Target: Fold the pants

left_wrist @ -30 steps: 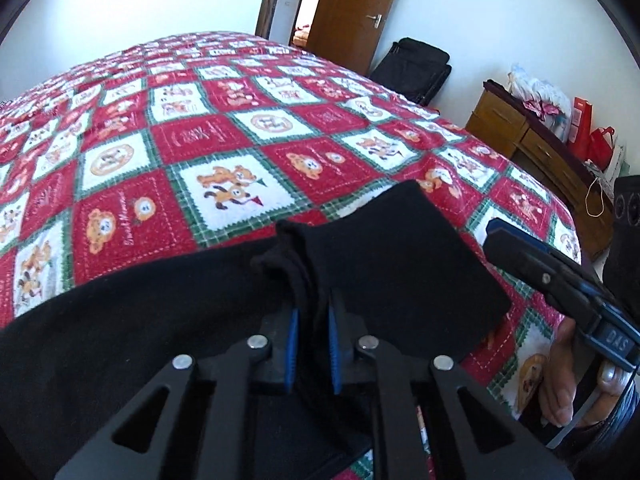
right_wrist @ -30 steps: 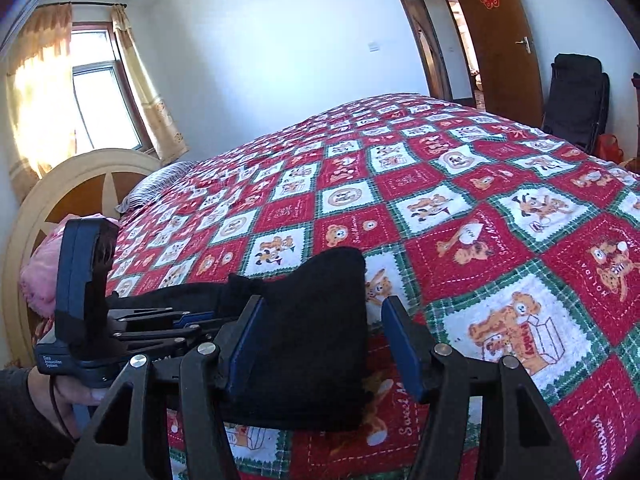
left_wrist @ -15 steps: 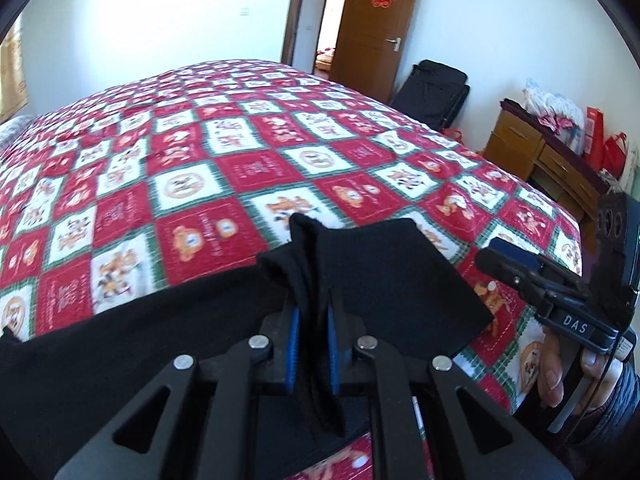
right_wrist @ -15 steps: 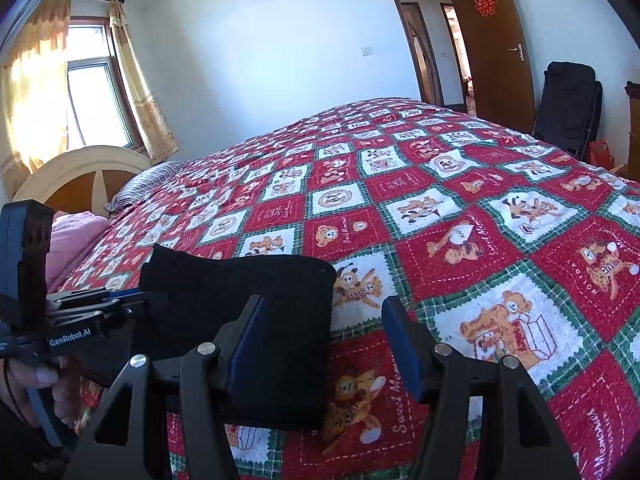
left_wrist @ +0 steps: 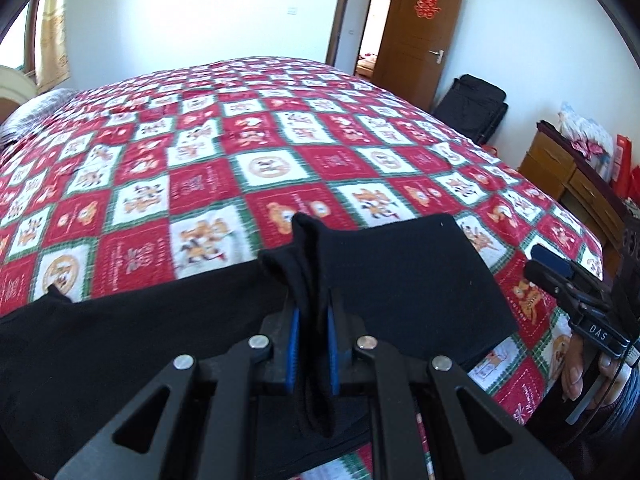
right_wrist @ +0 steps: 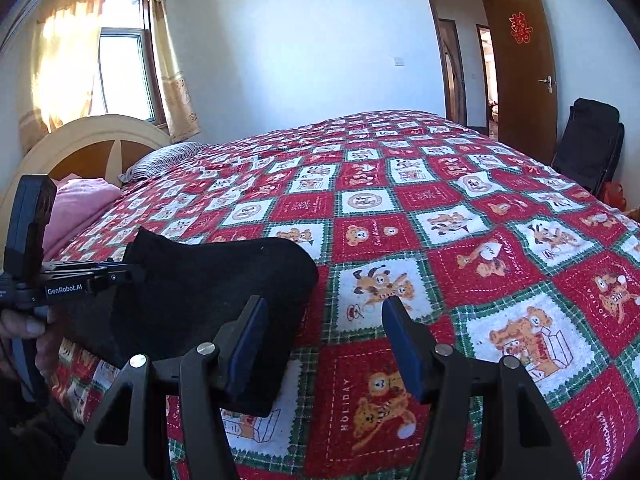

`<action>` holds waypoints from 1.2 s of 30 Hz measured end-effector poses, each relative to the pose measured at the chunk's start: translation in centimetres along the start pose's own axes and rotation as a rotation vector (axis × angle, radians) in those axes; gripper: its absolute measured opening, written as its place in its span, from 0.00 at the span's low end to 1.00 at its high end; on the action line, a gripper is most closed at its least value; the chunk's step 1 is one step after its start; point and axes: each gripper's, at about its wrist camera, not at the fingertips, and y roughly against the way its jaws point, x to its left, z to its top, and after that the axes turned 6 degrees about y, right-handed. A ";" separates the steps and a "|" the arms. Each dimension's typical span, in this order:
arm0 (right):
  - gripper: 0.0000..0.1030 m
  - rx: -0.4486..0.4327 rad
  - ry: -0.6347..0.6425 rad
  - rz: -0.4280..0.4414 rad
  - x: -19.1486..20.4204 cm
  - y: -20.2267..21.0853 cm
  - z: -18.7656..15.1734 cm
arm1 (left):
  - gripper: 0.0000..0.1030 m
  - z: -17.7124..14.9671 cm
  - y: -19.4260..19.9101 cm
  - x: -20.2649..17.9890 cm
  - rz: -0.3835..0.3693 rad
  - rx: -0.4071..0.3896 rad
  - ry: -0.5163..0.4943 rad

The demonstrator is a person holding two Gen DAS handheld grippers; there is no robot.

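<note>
Compared with a second ago, the left wrist view has swung toward the headboard side: the doorway and the brown door now sit further right and lower in view, and a window curtain has come into sight at 10 o'clock. The left gripper remains clenched on a bunched fold of the black pants, the cloth pinched between its blue pads and standing up in a ridge at 12 o'clock from them. In the right wrist view the pants have slid left, so the cloth that lay between the jaws a second ago now reaches only the left pad, and the right gripper stands released with bare quilt between its fingers. The pants lie on the near edge of the red, white and green bear-patterned quilt, at 6 o'clock in both views. Readable writing: "DAS" on the right gripper's body at 3 o'clock in the left view, "GenRobot.AI" on the left gripper's body at 9 o'clock in the right view, "HOLIDAY" stitched on a red quilt square, and a red paper character on the door. Around the bed: a black bag against the wall at 2 o'clock, a wooden dresser with red bags on it at 3 o'clock, a cream headboard, a striped pillow and a pink cloth. A hand grips the right tool's handle.
</note>
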 end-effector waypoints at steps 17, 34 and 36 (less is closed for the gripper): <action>0.61 0.007 0.101 0.013 2.3 -0.1 -0.4 | 0.13 -1.2 0.3 5.1 0.048 0.025 0.105; 0.61 0.024 0.325 0.199 8.8 0.2 -1.9 | 0.13 -2.0 0.1 6.9 0.068 0.066 0.144; 0.61 0.050 0.351 0.195 9.4 -0.3 -2.3 | 0.13 -2.1 0.0 7.4 0.063 0.071 0.163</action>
